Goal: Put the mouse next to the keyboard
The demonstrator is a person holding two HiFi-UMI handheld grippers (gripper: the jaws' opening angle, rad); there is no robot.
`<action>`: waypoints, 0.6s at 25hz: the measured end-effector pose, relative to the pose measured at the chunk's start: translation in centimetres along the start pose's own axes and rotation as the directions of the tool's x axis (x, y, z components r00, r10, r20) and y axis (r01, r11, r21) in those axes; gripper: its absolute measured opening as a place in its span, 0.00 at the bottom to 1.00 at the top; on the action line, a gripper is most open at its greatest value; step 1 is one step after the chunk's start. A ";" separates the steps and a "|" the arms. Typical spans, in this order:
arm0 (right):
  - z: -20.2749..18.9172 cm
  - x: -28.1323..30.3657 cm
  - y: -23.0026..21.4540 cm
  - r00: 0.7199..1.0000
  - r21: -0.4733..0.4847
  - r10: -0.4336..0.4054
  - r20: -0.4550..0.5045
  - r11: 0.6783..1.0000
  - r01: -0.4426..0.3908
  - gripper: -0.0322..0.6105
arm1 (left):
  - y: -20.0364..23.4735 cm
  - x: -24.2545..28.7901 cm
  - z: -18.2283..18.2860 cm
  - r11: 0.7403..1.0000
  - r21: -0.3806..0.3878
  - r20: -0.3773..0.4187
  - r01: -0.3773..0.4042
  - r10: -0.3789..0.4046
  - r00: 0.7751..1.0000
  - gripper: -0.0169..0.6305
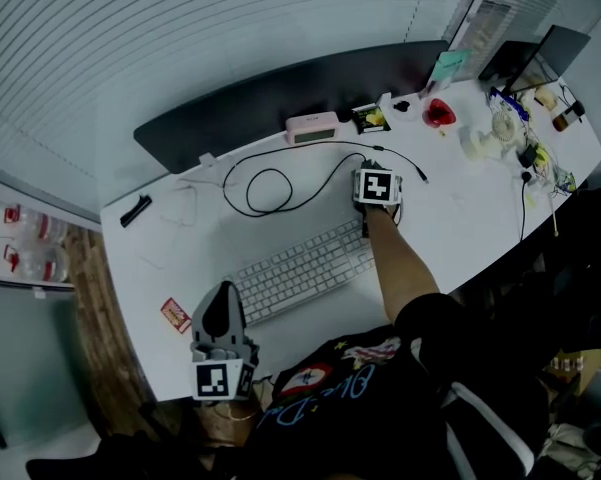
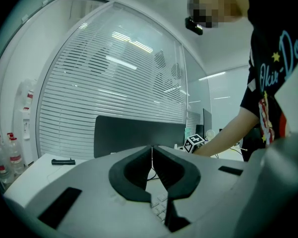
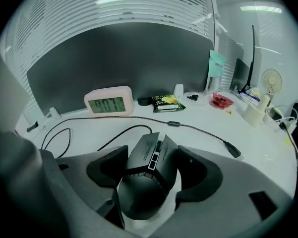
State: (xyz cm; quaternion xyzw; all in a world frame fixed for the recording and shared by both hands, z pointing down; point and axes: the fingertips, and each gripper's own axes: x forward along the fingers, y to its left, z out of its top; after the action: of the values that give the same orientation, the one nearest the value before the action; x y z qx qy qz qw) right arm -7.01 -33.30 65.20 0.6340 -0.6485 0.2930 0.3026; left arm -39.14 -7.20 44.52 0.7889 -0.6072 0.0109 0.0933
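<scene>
The black mouse (image 3: 146, 182) sits between the jaws of my right gripper (image 3: 151, 157), which touch both its sides just over the white desk. In the head view that gripper (image 1: 376, 173) is just beyond the right end of the white keyboard (image 1: 300, 268) and hides the mouse. The mouse's black cable (image 1: 270, 183) loops over the desk behind the keyboard. My left gripper (image 1: 223, 293) is at the front edge of the desk, left of the keyboard. Its jaws are shut with nothing between them (image 2: 152, 150). A few keyboard keys (image 2: 158, 209) show below them.
A pink clock (image 1: 311, 127) and a snack packet (image 1: 370, 118) stand before the dark partition (image 1: 260, 98). The cable's plug end (image 3: 233, 150) lies loose to the right. A red object (image 1: 439, 113) and clutter fill the far right. A black pen-like item (image 1: 135, 210) and a red card (image 1: 175, 314) lie left.
</scene>
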 end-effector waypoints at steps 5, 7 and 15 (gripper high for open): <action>-0.6 -1.1 -0.7 0.999 -0.051 0.031 0.039 0.998 -0.028 0.53 | -1.0 -0.6 -0.5 1.000 0.008 -0.026 -0.009 0.009 1.000 0.03; -0.7 -1.6 -1.3 0.998 -0.068 0.038 0.058 0.997 -0.034 0.53 | -1.6 -0.6 -0.3 1.000 0.010 -0.025 -0.012 0.012 1.000 0.03; -0.7 -4.0 -3.3 0.988 -0.130 0.088 0.128 0.989 -0.071 0.53 | -4.6 0.2 0.0 1.000 0.024 -0.020 -0.002 0.003 1.000 0.03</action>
State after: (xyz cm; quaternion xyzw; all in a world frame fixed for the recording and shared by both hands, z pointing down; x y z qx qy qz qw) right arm -3.69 -30.24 62.55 0.6055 -0.7093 0.2204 0.2858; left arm -34.69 -6.26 43.92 0.7891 -0.6071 0.0261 0.0900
